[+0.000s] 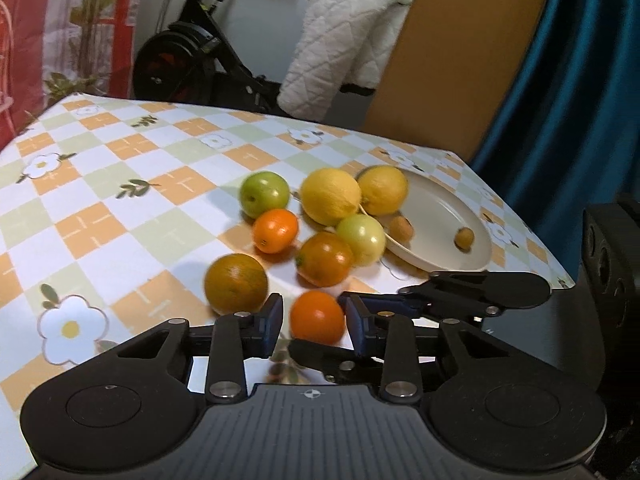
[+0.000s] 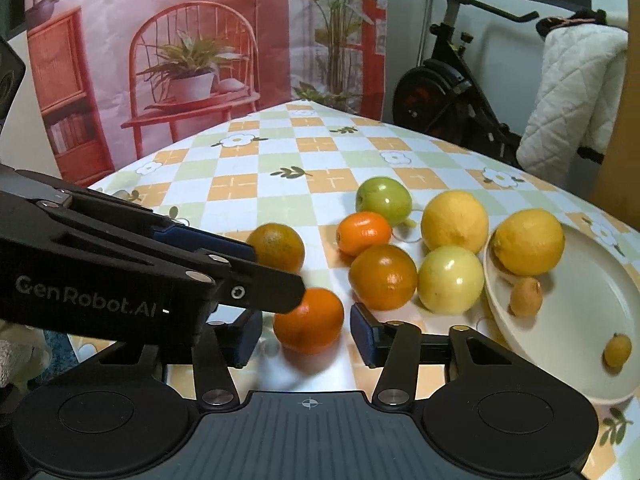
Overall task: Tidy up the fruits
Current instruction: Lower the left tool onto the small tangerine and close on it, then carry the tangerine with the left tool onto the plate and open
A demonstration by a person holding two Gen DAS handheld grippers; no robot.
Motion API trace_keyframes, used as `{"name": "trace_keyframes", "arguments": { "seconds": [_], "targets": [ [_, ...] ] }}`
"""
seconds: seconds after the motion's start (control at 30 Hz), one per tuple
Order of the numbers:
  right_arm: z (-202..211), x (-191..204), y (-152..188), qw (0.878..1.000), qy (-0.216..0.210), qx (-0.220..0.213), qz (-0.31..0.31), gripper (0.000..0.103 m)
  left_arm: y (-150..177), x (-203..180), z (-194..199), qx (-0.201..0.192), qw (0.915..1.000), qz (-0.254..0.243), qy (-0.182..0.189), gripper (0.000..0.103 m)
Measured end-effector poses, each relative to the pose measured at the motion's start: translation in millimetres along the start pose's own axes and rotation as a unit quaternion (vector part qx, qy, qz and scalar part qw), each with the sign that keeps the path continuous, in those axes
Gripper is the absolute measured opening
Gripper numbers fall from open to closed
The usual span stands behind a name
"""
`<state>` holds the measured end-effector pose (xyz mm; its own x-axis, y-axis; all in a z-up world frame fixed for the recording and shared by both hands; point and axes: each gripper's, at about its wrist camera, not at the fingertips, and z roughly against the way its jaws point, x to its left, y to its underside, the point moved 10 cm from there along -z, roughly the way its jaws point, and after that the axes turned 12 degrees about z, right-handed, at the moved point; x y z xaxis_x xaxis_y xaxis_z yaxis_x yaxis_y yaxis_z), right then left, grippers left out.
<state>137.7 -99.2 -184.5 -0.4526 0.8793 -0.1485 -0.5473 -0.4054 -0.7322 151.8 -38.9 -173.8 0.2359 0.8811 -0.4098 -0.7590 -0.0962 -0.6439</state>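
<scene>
Both wrist views share orange (image 1: 317,317)

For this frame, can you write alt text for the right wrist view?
The right gripper brackets a bright orange on a checkered floral tablecloth, its fingers not quite touching, while the left gripper reaches in from the left over the same fruit. Behind lie more oranges, lemons and green apples beside a cream plate.

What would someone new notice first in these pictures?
Probably both grippers converging on one bright orange at the near edge of the checked tablecloth, its sides flanked by the left gripper and right gripper. Behind it sits a cluster of fruit, with a cream plate to its right.
</scene>
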Motion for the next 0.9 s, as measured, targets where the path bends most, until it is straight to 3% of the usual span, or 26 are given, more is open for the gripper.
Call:
{"name": "trace_keyframes", "arguments": {
  "seconds": [0.43,0.9],
  "targets": [
    [1,-4,6,1.000,-0.002,-0.012,-0.016,0.036,3,4,-17,0.017,0.9995,0.028,0.005,0.037],
    [-4,-3,9,1.000,-0.003,-0.010,-0.024,0.035,5,2,-27,0.017,0.9997,0.020,-0.003,0.037]
  ]
}}
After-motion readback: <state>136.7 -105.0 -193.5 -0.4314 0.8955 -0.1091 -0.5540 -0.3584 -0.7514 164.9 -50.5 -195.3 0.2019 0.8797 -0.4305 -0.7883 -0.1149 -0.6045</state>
